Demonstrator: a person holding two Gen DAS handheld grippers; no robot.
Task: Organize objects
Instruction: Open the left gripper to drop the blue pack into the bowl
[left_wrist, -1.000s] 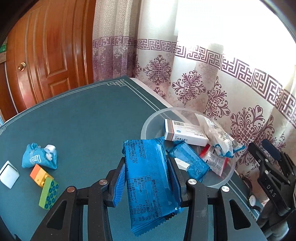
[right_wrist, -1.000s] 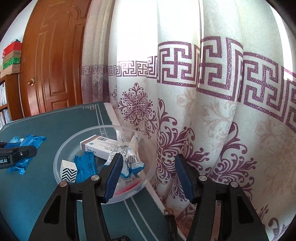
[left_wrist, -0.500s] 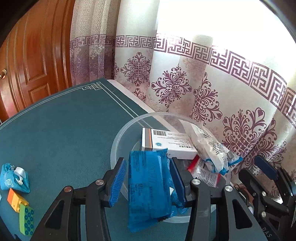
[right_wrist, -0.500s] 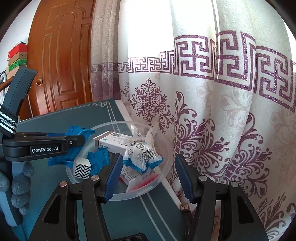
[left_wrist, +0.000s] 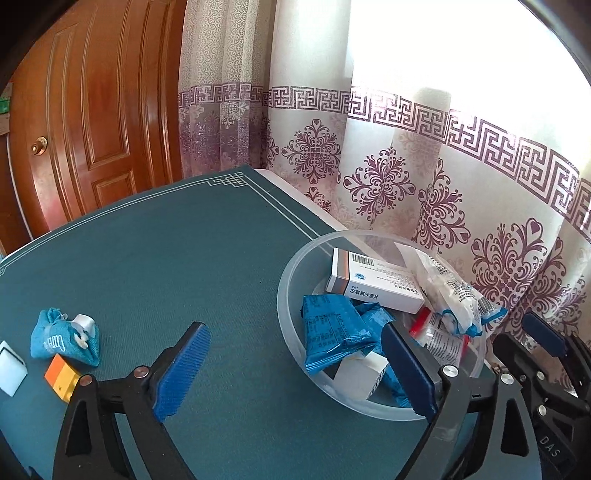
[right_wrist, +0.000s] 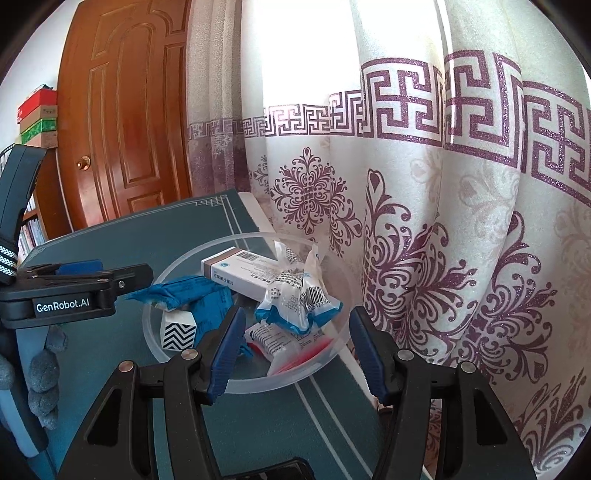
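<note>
A: Left wrist view first. What's the left claw (left_wrist: 295, 363) doing?

B: Its jaws are opening, wide by now, with nothing between them. The blue packet (left_wrist: 334, 334) lies in the clear bowl (left_wrist: 291, 291) at the right, free of the pads, resting over a small white block (left_wrist: 360, 371). A white medicine box (left_wrist: 373, 282) and a clear bag with a white roll (left_wrist: 448, 295) sit farther in.

A: So which step is this?

B: I'd judge the drop-off is just finishing. Left on the worktop (left_wrist: 177, 266), at the near left, are a blue pouch (left_wrist: 64, 338), an orange brick (left_wrist: 62, 373) and a white square thing (left_wrist: 11, 363). The next move probably calls for swinging left to one of those.

A: Any writing?

B: Chinese characters on the box side, too small for me to read; a barcode on top.

A: And the right wrist view?

B: The right claw (right_wrist: 295, 349) hangs about half open over the bowl's near rim, holding nothing. "GenRobot.AI" reads on the left claw's body, at the left. The block shows a black zigzag pattern.
</note>
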